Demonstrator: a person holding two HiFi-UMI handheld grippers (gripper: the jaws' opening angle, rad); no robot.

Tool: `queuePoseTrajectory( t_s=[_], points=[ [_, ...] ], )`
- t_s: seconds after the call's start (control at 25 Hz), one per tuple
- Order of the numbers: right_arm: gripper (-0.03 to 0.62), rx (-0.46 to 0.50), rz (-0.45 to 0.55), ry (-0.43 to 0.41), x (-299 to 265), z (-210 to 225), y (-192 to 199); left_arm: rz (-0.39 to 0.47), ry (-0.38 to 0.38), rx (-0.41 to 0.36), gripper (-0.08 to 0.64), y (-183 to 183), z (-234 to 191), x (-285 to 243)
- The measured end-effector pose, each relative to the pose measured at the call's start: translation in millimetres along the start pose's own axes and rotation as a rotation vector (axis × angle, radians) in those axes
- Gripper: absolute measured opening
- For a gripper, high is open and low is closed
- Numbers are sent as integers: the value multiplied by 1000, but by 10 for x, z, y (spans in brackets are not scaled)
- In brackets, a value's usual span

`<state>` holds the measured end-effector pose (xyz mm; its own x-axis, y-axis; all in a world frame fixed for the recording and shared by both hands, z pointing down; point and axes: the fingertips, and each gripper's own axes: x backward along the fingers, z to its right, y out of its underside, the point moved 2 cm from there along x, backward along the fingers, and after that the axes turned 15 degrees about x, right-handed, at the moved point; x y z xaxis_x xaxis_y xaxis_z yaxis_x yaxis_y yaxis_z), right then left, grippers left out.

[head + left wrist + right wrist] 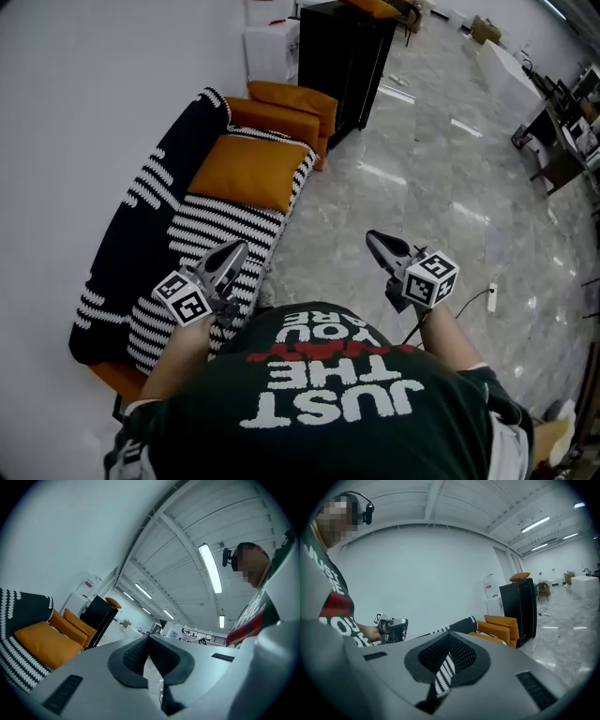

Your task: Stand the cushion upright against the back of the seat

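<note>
Here I go, left gripper (231, 255) and right gripper (378, 242) both clamped shut on nothing, while the square orange fabric cushion (246, 172) lies flat at eleven o'clock on the black-and-white striped sofa (211, 232).

sofa (267, 117) near end behind left gripper (236, 251), arm (178, 361)

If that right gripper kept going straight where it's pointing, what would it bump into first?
Probably the striped sofa, near the orange cushion; only floor lies between. The exact spot is unclear.
</note>
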<state>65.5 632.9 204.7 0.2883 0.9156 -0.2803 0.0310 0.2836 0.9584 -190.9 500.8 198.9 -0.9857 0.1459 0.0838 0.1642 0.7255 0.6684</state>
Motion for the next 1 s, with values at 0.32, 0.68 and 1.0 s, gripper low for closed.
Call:
queuePoseTrajectory(
  t_s=[0.32,0.68,1.0],
  points=[
    [25,-16,-9,24,-1521,649,-751,-41,28,35,11,-1263,-1167,-510],
    [25,-28,-68,4,-2733,1201,-1016,-46,-22,117,12,-1832,-2301,-645],
    [25,-25,-111,-141,-3402,1461,-1000,5,-168,277,11,-1652,-2837,-624]
  ],
)
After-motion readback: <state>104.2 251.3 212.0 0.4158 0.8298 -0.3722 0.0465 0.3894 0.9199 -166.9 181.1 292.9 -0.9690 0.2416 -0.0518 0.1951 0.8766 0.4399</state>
